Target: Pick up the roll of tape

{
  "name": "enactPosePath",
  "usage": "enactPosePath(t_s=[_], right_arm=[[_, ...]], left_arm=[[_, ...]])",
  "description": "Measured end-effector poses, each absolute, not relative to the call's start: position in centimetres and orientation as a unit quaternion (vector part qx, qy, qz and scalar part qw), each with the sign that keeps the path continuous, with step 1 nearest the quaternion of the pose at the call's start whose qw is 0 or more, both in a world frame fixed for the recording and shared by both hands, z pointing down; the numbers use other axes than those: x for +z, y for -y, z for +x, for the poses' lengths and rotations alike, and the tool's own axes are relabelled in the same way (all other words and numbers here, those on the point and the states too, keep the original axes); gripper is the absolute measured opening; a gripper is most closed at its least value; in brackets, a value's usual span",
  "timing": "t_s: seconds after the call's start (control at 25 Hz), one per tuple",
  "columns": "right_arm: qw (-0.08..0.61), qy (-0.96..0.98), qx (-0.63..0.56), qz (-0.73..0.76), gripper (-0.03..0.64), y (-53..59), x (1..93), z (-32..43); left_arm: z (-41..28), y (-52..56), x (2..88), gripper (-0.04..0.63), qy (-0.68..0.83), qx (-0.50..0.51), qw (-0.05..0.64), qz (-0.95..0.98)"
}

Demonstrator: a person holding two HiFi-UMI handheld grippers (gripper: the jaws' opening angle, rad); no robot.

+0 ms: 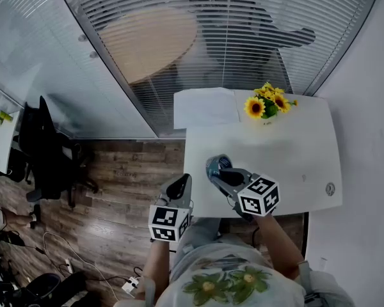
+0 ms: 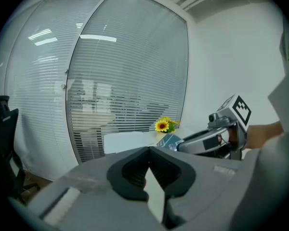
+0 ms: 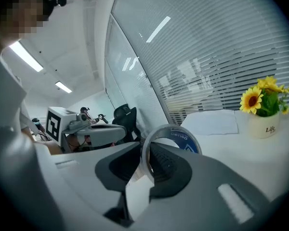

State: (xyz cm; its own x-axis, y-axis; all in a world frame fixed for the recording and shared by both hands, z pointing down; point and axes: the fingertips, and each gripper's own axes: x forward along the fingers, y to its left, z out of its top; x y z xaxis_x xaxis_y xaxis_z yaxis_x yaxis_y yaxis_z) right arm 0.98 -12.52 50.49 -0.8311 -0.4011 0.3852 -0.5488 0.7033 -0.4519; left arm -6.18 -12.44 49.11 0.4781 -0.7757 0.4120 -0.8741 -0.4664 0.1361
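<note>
The roll of tape (image 1: 217, 165) is a clear ring with a blue label, lifted a little above the near part of the white table (image 1: 307, 158). My right gripper (image 1: 221, 173) is shut on it. In the right gripper view the ring's wall (image 3: 145, 153) stands upright between the two pads, with the blue label (image 3: 185, 138) beyond. The left gripper view shows the tape (image 2: 169, 141) at the tip of the right gripper (image 2: 182, 144). My left gripper (image 1: 179, 185) hangs left of the table over the wooden floor, its jaws (image 2: 148, 150) closed at the tips with nothing in them.
A white pot of sunflowers (image 1: 267, 104) stands at the table's far side, with a white sheet (image 1: 205, 107) to its left. A small round object (image 1: 330, 188) lies near the right front corner. A black office chair (image 1: 48, 152) stands at far left by the glass wall with blinds.
</note>
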Motion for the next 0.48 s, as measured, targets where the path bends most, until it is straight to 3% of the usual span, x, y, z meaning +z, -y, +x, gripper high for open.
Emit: enactPosePath(t_s=[0.48], right_arm=[[0.103, 0.922, 0.259, 0.267, 0.061, 11.4, 47.6, 0.9]], left_arm=[[-5.4, 11.3, 48.8, 0.003, 0.481, 0.145, 0.158, 0.850]])
